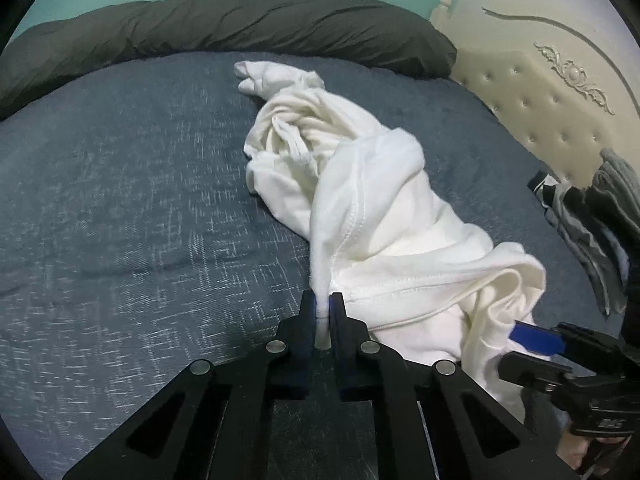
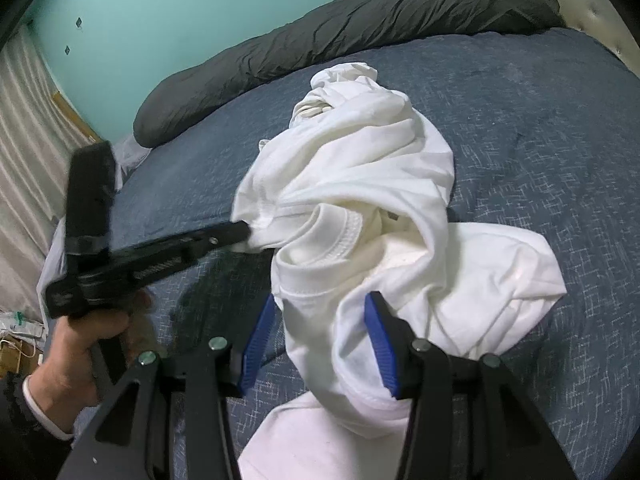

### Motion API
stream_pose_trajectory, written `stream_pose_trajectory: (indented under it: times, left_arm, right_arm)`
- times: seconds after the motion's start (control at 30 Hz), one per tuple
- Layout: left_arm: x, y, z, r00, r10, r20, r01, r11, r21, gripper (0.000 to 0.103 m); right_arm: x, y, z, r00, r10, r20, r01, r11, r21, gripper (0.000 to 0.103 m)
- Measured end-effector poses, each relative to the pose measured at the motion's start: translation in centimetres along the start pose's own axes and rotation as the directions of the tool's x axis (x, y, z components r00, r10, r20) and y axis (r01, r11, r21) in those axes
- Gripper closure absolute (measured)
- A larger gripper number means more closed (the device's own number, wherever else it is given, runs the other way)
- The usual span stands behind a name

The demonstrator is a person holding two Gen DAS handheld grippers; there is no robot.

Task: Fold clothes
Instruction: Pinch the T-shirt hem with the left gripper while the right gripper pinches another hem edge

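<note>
White T-shirt [image 1: 380,184] lies crumpled on the blue bedspread [image 1: 120,200], bunched from centre out to 4 o'clock in left wrist view; the collar faces up in right wrist view.

Left gripper [image 1: 323,312] is clamped tight on a thin pinch of shirt edge, a strip of cloth squeezed btwn the jaws. Right gripper [image 2: 320,340] stands approx half open, blue pads either side of a fold at 6 o'clock, one pad touching cloth but not squeezing, so nothing held there imo.

Step in hand, as I read it: get a 2nd hold, then spread the shirt flat.
- Close right on a hem or shoulder seam, not a loose middle fold, else layers slip.
- Take one layer only w/ each gripper.
- Lift both together and pull apart gently so the twist drops out.
- Keep clear of the grey pillow [image 1: 224,28] at 12 o'clock and the striped clothes [image 1: 592,216] at 3 o'clock.
</note>
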State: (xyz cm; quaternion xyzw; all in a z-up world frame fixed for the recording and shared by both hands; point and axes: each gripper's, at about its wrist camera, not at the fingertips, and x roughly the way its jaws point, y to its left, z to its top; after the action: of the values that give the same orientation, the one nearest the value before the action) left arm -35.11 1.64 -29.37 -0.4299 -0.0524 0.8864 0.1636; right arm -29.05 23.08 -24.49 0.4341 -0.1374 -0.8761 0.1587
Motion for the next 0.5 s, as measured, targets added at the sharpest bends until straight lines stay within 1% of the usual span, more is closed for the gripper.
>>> stream_pose_trajectory:
  times: [0.03,0.1,0.17,0.23,0.27,0.33,0.37,0.4,0.5]
  left_arm:
    - [-0.4,0.1,0.0,1.000,0.001,0.005,-0.001,1.000,0.001,0.096]
    - [-1.0,0.3,0.1,1.000,0.002,0.013,-0.002,1.000,-0.002,0.096]
    - [-1.3,0.5,0.5,1.000,-0.001,0.015,0.001,1.000,-0.013,0.096]
    - [-1.6,0.4,0.9,1.000,0.003,0.020,-0.003,1.000,-0.011,0.096]
    - [-1.8,0.3,1.1,1.000,0.006,0.021,-0.006,1.000,-0.008,0.096]
    - [-2.3,0.2,1.2,1.000,0.010,0.022,-0.010,1.000,-0.004,0.096]
    - [-2.7,0.1,1.2,1.000,0.012,0.026,-0.012,1.000,-0.001,0.096]
    - [-3.1,0.1,1.3,0.999,0.014,0.030,-0.014,1.000,0.002,0.096]
    - [-4.2,0.0,1.3,0.999,0.018,0.040,-0.018,1.000,0.002,0.096]
  right_arm:
    - [0.1,0.1,0.0,1.000,-0.003,-0.002,0.003,1.000,0.001,0.054]
    - [0.2,0.3,0.1,1.000,-0.010,-0.006,0.010,1.000,0.001,0.048]
    - [0.6,0.6,0.2,1.000,-0.023,-0.012,0.023,1.000,-0.006,0.048]
    - [1.0,1.0,0.4,0.999,-0.048,-0.018,0.048,0.998,-0.037,0.048]
    - [1.3,1.2,0.4,0.998,-0.061,-0.021,0.060,0.997,-0.054,0.051]
    - [1.7,1.2,0.4,0.995,-0.092,-0.030,0.089,0.993,-0.081,0.081]
    - [1.8,1.1,0.5,0.993,-0.109,-0.035,0.105,0.990,-0.093,0.085]
    - [1.9,1.0,0.5,0.992,-0.122,-0.038,0.117,0.988,-0.101,0.093]
    - [0.7,0.4,0.8,0.992,-0.124,-0.009,0.123,0.987,-0.101,0.096]
